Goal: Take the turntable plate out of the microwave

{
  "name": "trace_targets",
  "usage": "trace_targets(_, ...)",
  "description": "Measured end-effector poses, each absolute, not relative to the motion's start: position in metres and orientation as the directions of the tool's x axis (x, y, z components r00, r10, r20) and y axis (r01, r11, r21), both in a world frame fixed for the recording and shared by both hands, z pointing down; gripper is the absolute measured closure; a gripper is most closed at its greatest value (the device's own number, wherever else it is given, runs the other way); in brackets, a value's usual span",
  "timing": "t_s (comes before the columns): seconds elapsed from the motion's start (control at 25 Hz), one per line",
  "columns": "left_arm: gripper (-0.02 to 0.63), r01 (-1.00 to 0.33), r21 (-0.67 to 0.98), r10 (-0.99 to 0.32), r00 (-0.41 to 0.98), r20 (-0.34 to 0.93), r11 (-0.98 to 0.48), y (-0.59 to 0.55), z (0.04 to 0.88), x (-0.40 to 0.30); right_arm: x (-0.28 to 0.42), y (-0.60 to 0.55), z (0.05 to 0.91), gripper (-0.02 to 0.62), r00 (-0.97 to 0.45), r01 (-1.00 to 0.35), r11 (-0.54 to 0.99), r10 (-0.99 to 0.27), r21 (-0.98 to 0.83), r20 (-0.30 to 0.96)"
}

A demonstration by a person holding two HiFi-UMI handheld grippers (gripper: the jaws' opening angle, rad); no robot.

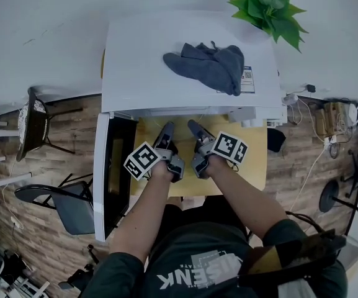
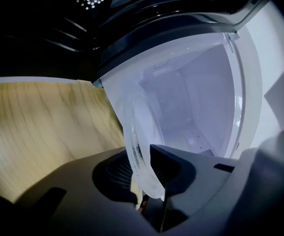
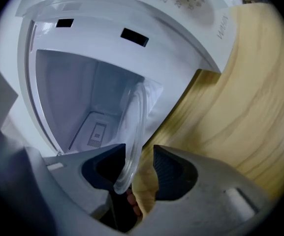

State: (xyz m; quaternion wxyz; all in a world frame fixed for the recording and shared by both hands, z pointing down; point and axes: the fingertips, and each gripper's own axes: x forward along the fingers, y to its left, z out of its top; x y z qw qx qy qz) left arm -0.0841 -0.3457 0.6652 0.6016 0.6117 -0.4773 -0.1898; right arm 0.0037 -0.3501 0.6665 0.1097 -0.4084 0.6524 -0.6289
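Note:
The clear glass turntable plate (image 2: 134, 132) stands on edge in the left gripper view, in front of the white microwave cavity (image 2: 191, 97). My left gripper (image 2: 142, 168) is shut on its rim, with both pads against the glass. In the right gripper view the plate (image 3: 134, 117) runs between the jaws of my right gripper (image 3: 139, 163). There the rim lies against the left pad, and wood shows in the gap to the right pad. From the head view both grippers, left (image 1: 167, 129) and right (image 1: 193, 128), reach under the microwave (image 1: 191, 36), whose top hides the plate.
The microwave door (image 1: 107, 172) hangs open at the left. The microwave stands on a light wood table (image 1: 253, 166). A grey cloth (image 1: 210, 64) lies on the microwave's top, and a green plant (image 1: 272, 8) stands behind it. A black chair (image 1: 61, 203) is on the floor at the left.

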Motion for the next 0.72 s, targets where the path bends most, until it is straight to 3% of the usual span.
trace_targets(0.16, 0.525, -0.348, 0.921, -0.807, 0.486, 0.337, 0.175, -0.337, 0.664, -0.083, 0.006, -0.359, 0.664, 0.417, -0.660, -0.332, -0.107, -0.684, -0.937, 0.312)
trace_targets(0.24, 0.526, -0.344, 0.923, -0.808, 0.485, 0.334, 0.175, -0.335, 0.664, -0.084, 0.005, -0.362, 0.659, 0.500, -0.675, -0.299, -0.090, -0.684, -0.950, 0.277)
trace_targets(0.72, 0.528, -0.369, 0.924, -0.848, 0.455, 0.271, 0.097, -0.321, 0.641, -0.086, 0.002, -0.347, 0.636, 0.518, -0.744, -0.296, 0.018, -0.631, -0.955, 0.219)
